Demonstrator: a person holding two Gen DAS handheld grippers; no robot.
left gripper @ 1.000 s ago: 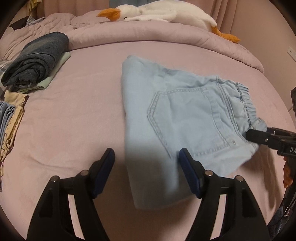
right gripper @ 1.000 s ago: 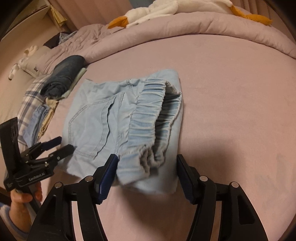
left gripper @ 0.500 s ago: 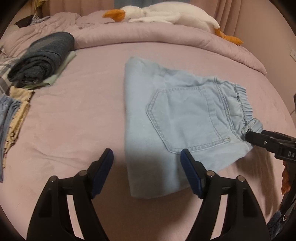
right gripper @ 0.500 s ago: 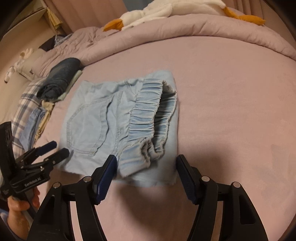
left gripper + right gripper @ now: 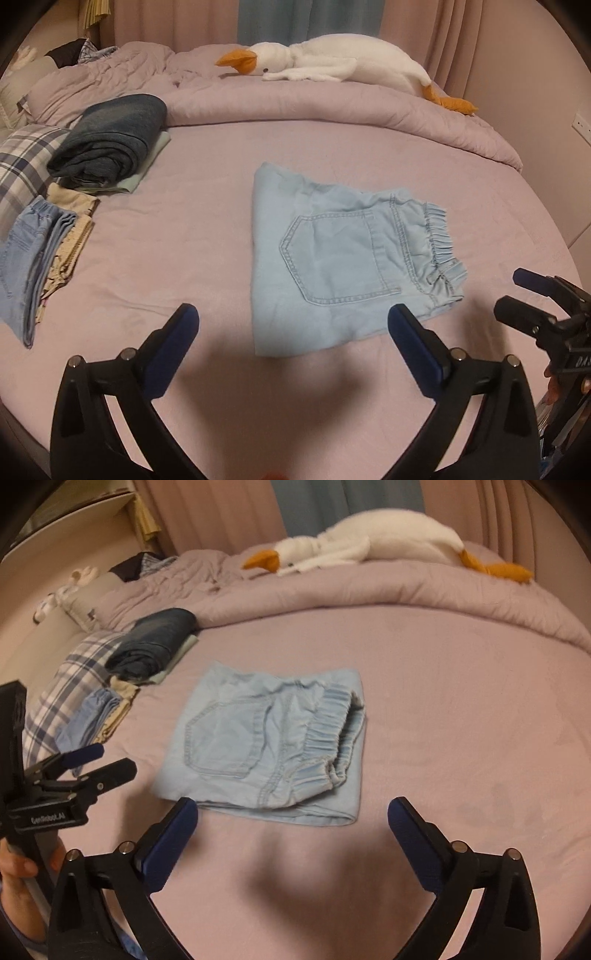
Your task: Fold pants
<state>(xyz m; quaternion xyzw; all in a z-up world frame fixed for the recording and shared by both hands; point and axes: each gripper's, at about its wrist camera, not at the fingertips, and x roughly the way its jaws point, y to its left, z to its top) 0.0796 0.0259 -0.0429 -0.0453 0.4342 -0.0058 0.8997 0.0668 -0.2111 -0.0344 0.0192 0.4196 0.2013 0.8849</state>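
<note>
One pair of light-blue denim pants (image 5: 343,258) lies folded into a compact rectangle on the bed (image 5: 192,258), roughly at the centre of the mauve sheet. One back pocket faces up, and the gathered elastic waistband forms the end of the bundle farthest from the clothes stack.

Two hand-held grippers are present. The left hand-held gripper (image 5: 293,325) is held low over the sheet at the near edge of the pants, its two blue-padded fingers (image 5: 177,332) spread wide and holding nothing. The right hand-held gripper (image 5: 291,814) is in the same condition: fingers spread wide, empty, hovering just short of the near folded edge of the pants. Neither gripper touches the fabric. In the left wrist view, the right hand-held gripper appears beside the waistband end, clear of the cloth. In the right wrist view, the left hand-held gripper (image 5: 98,762) appears on the opposite side of the pants, with one hand (image 5: 22,875) of the person wrapped around its handle.

One stack of folded clothes (image 5: 74,206) lies on the bed well apart from the pants, on the side away from the waistband. It is topped by one rolled dark-blue garment (image 5: 110,140). One plaid pillow (image 5: 22,158) lies just beyond the stack. One white plush goose (image 5: 332,62) with an orange beak rests on the bunched duvet (image 5: 295,107) behind the pants.
</note>
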